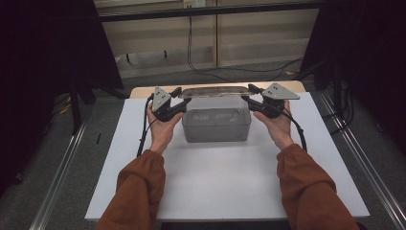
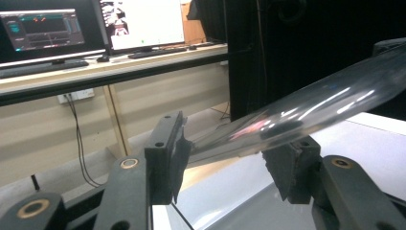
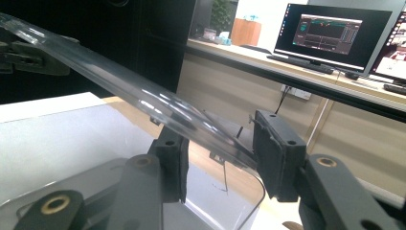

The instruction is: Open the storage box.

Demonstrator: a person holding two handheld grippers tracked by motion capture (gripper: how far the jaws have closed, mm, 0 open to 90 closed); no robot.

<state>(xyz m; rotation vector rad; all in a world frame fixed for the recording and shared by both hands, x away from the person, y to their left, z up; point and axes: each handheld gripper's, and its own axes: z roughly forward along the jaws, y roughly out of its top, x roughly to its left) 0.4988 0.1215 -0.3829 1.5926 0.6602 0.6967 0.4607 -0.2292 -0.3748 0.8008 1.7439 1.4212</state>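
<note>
counting: one clear plastic lid (image 1: 215, 91), flat, glossy, rounded rectangle, held level above far rim of one translucent rectangular box (image 1: 216, 125) near table's (image 1: 230, 191) far edge. two black grippers: left gripper (image 1: 181, 97) clamps lid's left end, right gripper (image 1: 249, 93) clamps right end. white matte tabletop.

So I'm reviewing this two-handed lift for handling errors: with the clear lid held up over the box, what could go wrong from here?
1. The clear lid is held only by its two ends, by the left hand-held gripper and the right hand-held gripper; the smooth, glossy plastic could slip out.
2. If the hands drift apart or tilt unevenly, one end may pull free and the lid could drop onto the clear box.
</note>
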